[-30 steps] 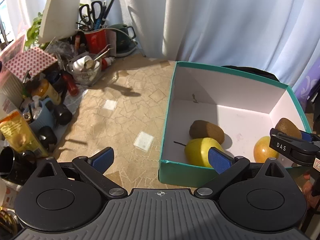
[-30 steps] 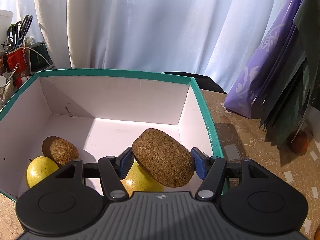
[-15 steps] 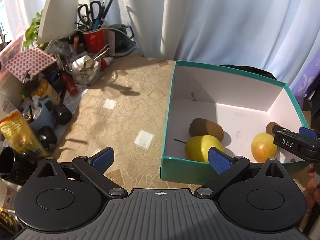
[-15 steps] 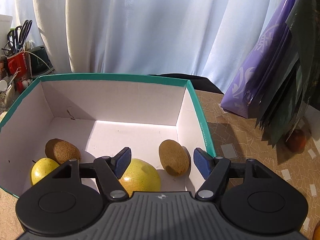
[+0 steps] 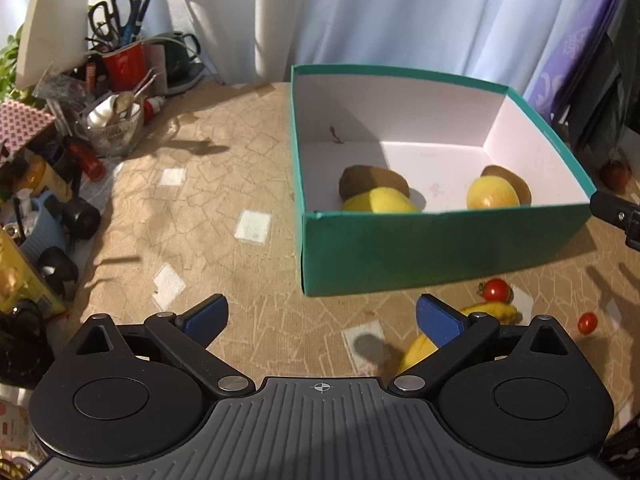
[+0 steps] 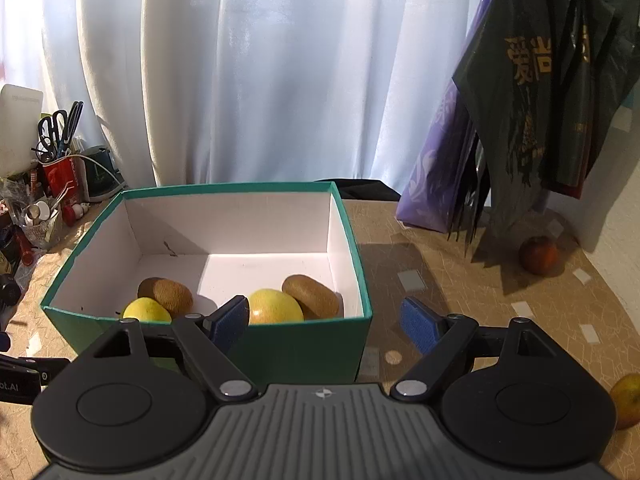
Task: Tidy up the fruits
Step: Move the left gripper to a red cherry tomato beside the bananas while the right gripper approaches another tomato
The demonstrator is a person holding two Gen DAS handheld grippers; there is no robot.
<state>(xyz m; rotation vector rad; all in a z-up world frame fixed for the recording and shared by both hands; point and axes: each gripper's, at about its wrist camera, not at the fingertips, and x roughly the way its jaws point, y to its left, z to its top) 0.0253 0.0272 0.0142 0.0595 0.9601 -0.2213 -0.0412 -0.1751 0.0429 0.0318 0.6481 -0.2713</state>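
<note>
Kiwis, two, and perhaps two pears fill box; both tongs released, right opening.

My blue-padded black left gripper and right gripper framed a teal box with a white inside, which held two brown kiwis and two yellow fruits. The tabletop wore a tan crackle pattern dotted with pale squares. Red cherry tomatoes, a yellow banana, a red pen cup and a purple patterned bag supplied the rest of the colour.
</note>
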